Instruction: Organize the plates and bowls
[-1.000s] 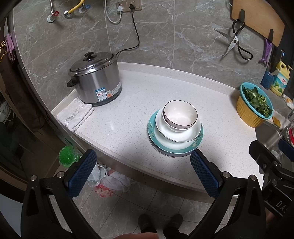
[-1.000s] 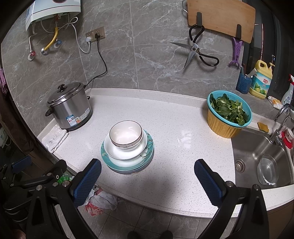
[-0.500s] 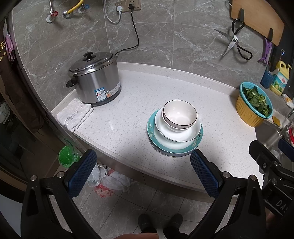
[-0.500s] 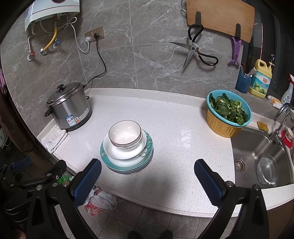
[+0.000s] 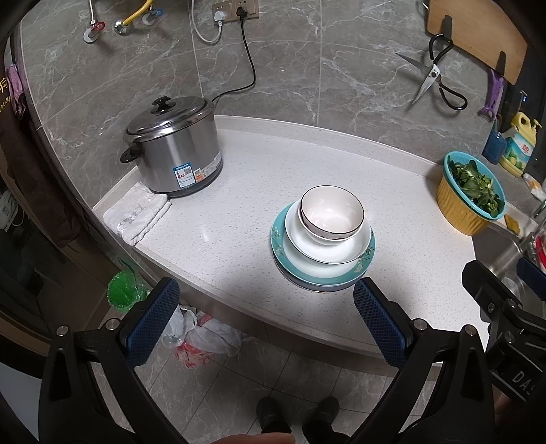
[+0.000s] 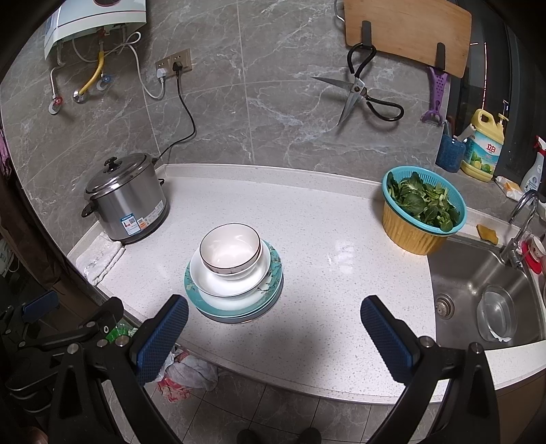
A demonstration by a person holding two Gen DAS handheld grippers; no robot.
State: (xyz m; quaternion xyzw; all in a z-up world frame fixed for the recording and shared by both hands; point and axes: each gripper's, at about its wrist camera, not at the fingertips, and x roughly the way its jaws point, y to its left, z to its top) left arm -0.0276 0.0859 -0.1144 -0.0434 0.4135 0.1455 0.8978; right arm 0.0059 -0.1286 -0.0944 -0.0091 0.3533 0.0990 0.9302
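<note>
Nearest to me, my left gripper [image 5: 266,317] hangs over the floor tiles just off the front edge of the desk [image 5: 239,211], its jaws spread wide with nothing between the blue pads. My right gripper [image 6: 273,338] hangs the same way a little to the right, jaws wide apart and holding nothing; in its view the left gripper's black frame shows at the lower left. Below me on the floor lie some crumpled bags [image 5: 204,338] and a green bin [image 5: 124,290], and a pair of dark shoes shows at the bottom edge.

Just beyond the fingertips stands the stack: a white bowl with a dark rim [image 6: 230,249] sits in a wider white bowl [image 6: 232,283], which rests on a teal-rimmed plate [image 6: 273,273] (there seems to be another plate under it, though I cannot tell how many).

Farther left, a folded white cloth [image 5: 138,211] lies just beside a steel rice cooker [image 5: 174,147] with its lid on. To the right, a yellow basket with a teal strainer of greens [image 6: 421,211] stands near the sink [image 6: 477,273]. On the wall behind hang scissors [image 6: 361,92] and a wooden cutting board [image 6: 406,30].
</note>
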